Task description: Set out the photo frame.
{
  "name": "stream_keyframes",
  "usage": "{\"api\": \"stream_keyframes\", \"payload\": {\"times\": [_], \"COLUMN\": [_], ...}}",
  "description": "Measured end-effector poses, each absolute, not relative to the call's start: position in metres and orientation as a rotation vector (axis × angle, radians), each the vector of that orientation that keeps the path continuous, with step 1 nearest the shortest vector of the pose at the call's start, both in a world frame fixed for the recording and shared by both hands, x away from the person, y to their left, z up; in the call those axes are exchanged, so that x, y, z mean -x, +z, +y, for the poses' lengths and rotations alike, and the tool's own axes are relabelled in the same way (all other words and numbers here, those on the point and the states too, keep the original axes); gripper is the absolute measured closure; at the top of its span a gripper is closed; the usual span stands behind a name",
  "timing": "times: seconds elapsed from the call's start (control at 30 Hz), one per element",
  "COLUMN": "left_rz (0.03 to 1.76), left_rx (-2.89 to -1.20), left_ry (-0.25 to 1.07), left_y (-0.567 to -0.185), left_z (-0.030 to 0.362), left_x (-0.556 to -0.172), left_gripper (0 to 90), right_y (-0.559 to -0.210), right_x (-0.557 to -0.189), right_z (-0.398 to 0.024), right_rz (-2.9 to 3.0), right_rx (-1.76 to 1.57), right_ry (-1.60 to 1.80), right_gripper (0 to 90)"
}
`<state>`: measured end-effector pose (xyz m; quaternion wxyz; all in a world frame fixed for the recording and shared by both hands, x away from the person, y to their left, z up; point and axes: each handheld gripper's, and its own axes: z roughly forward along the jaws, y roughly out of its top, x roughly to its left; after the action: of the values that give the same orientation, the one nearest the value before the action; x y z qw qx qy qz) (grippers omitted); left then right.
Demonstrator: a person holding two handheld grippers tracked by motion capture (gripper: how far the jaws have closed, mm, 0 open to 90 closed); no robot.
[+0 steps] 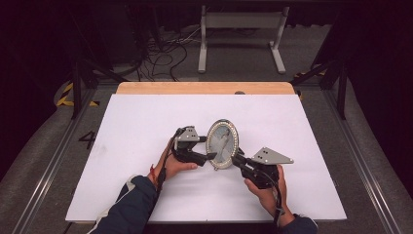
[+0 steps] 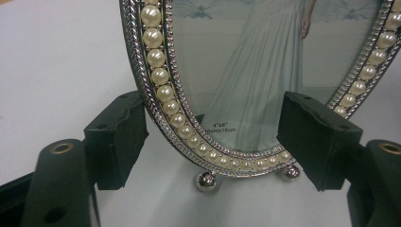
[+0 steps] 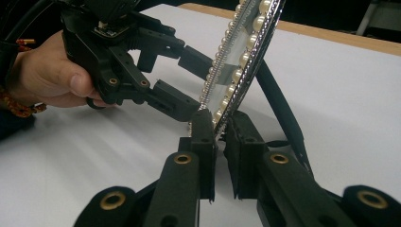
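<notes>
From the high view, the oval photo frame point(image 1: 223, 144) stands upright near the middle of the white table point(image 1: 136, 122), a little toward your near edge, with its pearl-trimmed face turned toward you. Your left gripper point(image 1: 210, 155) comes at it from the left, its jaws reaching in at the frame's lower left edge, and your right gripper point(image 1: 237, 158) comes in from the right, its tips at the frame's lower right edge; each hand point(image 1: 171, 165) sits just behind its tool, well inside the near half of the table. In the left gripper view, the frame fills the upper middle, its row of pearls point(image 2: 160, 75) running down the left rim and curving round the bottom, with two small silver ball feet point(image 2: 206, 181) resting on the table below it. Your left jaws stand apart on either side of the frame's lower end; the left pad sits just beside the rim, the right pad overlaps the glass from in front, and I cannot tell whether either one touches it. In the right gripper view, you see the frame edge-on, tilted back on its dark rear strut point(image 3: 283, 113), and your right jaws are drawn together on its lower rim, pads pressed to both faces. Farther off on the left, your other hand point(image 3: 45, 78) holds the left gripper, whose tips stand spread at the frame's front face.
</notes>
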<state>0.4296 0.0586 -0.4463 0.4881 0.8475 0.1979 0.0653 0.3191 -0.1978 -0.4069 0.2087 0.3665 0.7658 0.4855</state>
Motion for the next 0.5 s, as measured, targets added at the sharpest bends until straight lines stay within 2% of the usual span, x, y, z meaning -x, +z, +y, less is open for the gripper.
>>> {"api": "stream_keyframes", "payload": {"times": [0.43,0.5], "left_rz": [0.475,0.489], "left_rx": [-2.088,-2.096], "left_ry": [0.118,0.122], "left_y": [-0.445,-0.445], "left_z": [0.071,0.072], "left_x": [-0.426,-0.424], "left_gripper": [31.1,34.4], "right_y": [-0.408,-0.408], "right_x": [-0.324,-0.326], "right_z": [-0.202,-0.202], "right_rz": [2.114,2.114], "right_rx": [-1.052,-1.061], "right_ry": [1.355,1.364], "right_gripper": [82.2,82.2]}}
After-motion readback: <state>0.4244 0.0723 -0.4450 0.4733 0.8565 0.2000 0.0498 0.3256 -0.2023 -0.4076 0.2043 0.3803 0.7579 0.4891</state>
